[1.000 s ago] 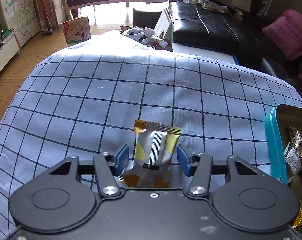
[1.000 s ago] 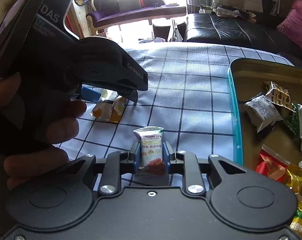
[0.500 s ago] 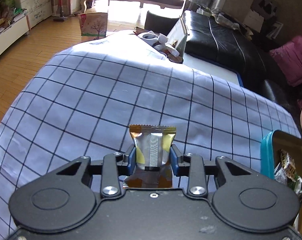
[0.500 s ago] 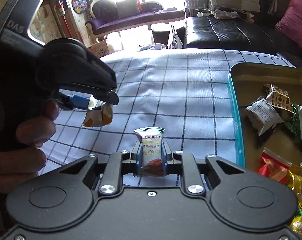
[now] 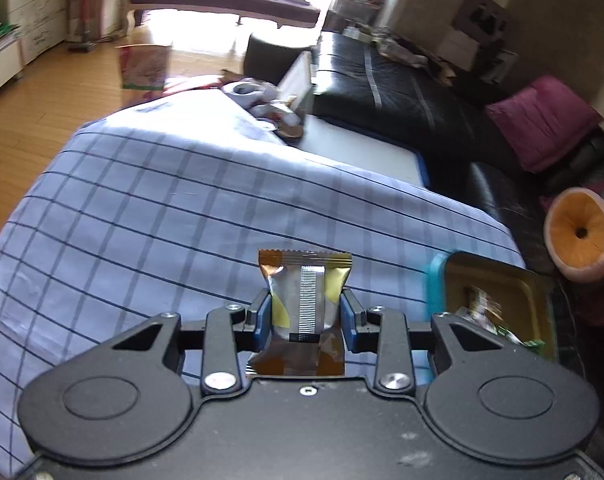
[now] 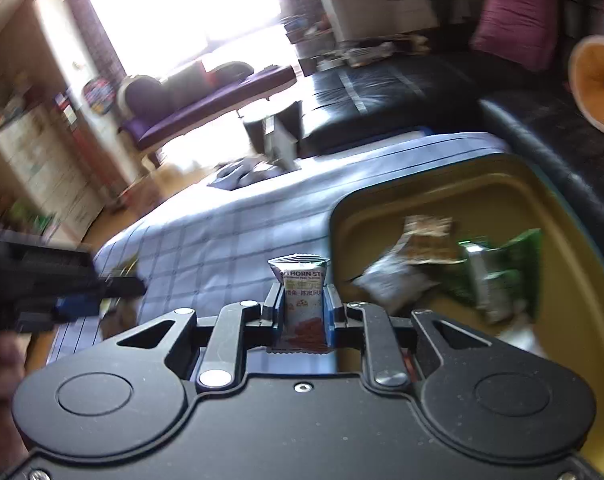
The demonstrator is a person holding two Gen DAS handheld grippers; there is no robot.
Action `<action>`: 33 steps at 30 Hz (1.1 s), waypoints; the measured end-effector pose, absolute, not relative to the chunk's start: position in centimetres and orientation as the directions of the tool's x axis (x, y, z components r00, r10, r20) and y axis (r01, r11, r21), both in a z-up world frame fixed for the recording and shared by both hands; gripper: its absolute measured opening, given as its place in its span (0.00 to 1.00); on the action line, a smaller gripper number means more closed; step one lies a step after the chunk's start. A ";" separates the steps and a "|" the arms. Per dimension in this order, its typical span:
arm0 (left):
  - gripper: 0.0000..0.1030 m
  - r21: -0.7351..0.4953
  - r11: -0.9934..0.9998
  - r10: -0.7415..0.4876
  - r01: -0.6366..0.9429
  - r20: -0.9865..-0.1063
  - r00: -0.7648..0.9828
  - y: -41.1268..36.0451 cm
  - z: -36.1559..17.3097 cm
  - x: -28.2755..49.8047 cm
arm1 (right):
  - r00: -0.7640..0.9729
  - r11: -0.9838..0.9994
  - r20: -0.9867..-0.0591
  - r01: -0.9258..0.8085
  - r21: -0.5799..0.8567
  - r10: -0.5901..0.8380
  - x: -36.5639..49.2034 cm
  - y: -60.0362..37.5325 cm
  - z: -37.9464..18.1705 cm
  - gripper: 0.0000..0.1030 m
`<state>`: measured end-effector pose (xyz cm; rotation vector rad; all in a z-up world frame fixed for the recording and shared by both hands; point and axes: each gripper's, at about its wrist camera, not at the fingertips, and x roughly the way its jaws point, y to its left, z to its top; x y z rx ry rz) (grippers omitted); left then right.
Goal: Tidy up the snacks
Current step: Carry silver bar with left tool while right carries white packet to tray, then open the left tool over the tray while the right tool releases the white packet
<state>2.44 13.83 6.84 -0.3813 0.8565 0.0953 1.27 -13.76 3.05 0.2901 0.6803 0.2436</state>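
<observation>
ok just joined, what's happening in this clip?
A person is sorting snacks with two handheld grippers. The left gripper is shut on an orange-and-silver snack packet, held above the checked tablecloth. The right gripper is shut on a small white snack packet, next to the gold tin that already holds several packets. Neither packet is in the tin yet.

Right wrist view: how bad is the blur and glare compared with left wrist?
Right wrist: heavy motion smear on the tin and room, window blown out; held white snack packet stays sharp. Left wrist: milder blur on the checked cloth, some floor glare; orange-and-silver packet crisp.
</observation>
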 end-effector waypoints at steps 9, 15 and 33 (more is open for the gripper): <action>0.33 -0.326 0.945 -0.273 0.029 -0.733 0.623 5.3 7.9 0.9 | 0.828 0.903 -0.540 0.108 0.416 0.150 0.6 -21.0 4.3 0.27; 0.33 -0.311 0.934 -0.356 0.177 -0.765 0.537 0.5 6.9 -0.7 | 0.845 0.891 -0.520 0.132 0.434 0.128 0.1 -22.8 4.6 0.27; 0.33 -0.270 0.938 -0.342 0.216 -0.819 0.461 -3.2 4.2 -1.1 | 0.830 0.899 -0.549 0.161 0.407 0.100 -0.5 -24.4 3.9 0.28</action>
